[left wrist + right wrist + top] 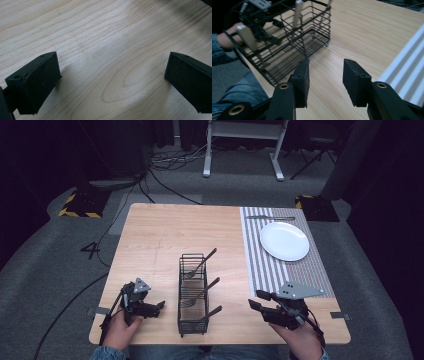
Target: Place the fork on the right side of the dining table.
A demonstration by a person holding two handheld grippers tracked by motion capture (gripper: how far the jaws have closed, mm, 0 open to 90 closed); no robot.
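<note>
Wire basket stands between both grippers' open, empty jaws, touching neither.

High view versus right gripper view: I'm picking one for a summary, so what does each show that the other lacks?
High view alone: white plate, a knife beyond it, the right claw, grey floor with cables.

Right gripper view alone: a close look between its own open jaws at bare wood.

Shared: wire basket holding cutlery, striped placemat, wooden table, left claw.
</note>
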